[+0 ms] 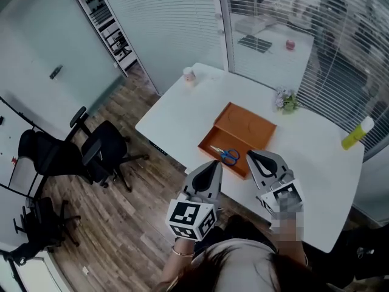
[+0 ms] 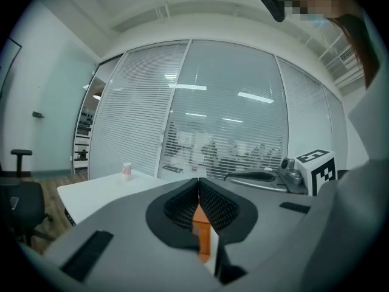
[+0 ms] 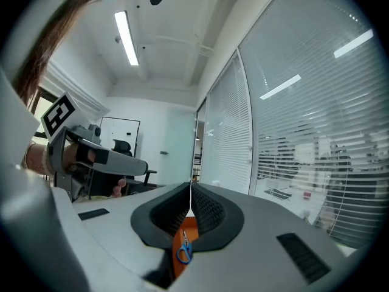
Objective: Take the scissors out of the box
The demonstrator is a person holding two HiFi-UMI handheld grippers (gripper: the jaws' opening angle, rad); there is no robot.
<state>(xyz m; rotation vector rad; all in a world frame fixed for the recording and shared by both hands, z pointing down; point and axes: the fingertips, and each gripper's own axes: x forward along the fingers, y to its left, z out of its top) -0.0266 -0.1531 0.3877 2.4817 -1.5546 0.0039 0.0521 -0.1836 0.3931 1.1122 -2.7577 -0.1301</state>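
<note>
On the white bench [image 1: 316, 163], at about twelve o'clock from the person, sits the shallow orange box [image 1: 249, 129], lying open. The blue-handled steel scissors [image 1: 227, 155] rest flat in its nearer half, with the handle loops toward four o'clock and the blades toward ten. The left gripper [image 1: 214, 163] hangs just short of the box's near edge, with the scissors at roughly two o'clock from its tip. The right gripper [image 1: 248, 154] is over the near right corner, with the scissors at about nine o'clock. Both are empty: the left gripper view shows its fingers [image 2: 182, 205] pressed together on nothing, and the right gripper view shows the same for its fingers [image 3: 209, 212], with the scissors [image 3: 184, 251] visible below them. The step in hand looks like the approach to the grasp. The right gripper seems the better placed, but it must spread its fingers before coming down. It should then tip its nose lower and close across the narrow neck by the pivot, since the loops could let the tool swing. The left gripper could steady the box's rim so the light box does not slide, and the lift should go straight up to clear the wall.
</note>
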